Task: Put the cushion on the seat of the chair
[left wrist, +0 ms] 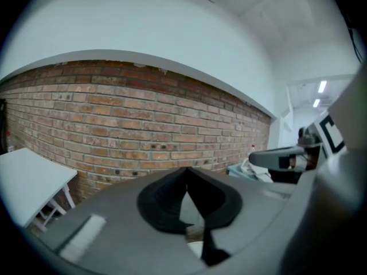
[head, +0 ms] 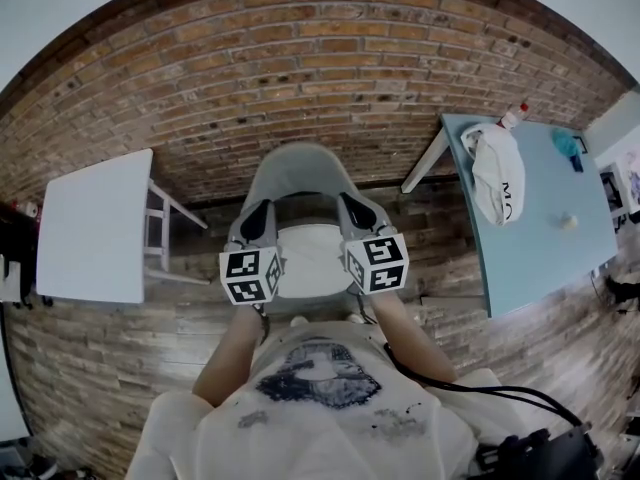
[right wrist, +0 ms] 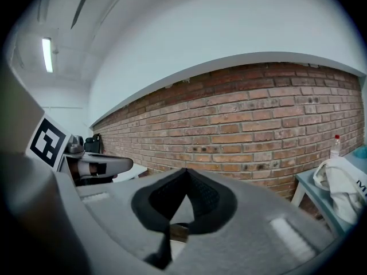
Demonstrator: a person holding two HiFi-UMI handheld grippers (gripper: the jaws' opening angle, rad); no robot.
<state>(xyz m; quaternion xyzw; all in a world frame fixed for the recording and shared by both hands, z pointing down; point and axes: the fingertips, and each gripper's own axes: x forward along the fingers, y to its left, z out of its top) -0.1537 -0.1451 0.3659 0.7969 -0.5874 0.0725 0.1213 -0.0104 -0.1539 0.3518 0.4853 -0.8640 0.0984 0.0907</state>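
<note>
While the person's forearms (head: 228, 353) reach forward from a white printed shirt (head: 315, 388), each hand carries one tool, with the marker cubes (head: 250, 275) nearest the body. The left gripper (head: 257, 218) has its jaws closed tip to tip with nothing between them. Its own view confirms the tips meeting, with only a narrow slit beneath. The right gripper (head: 354, 212) is in the same condition, jaws fully together and empty. Both point ahead and slightly down, side by side and apart from each other.

The cushion (head: 312, 256) is white and lies flat on the seat of the chair (head: 300, 168), below and between the two sets of jaws, and is held by neither. The chair's grey backrest rises beyond the jaw tips.

Outboard of the left gripper stands a white table (head: 95, 223). Outboard of the right gripper stands a blue table (head: 545, 248) carrying a white bag (head: 498, 173) and a bottle (head: 513, 116) with a red cap. A plank floor (head: 130, 348) lies beneath. A brick wall (head: 320, 58) closes the scene, well beyond both grippers.
</note>
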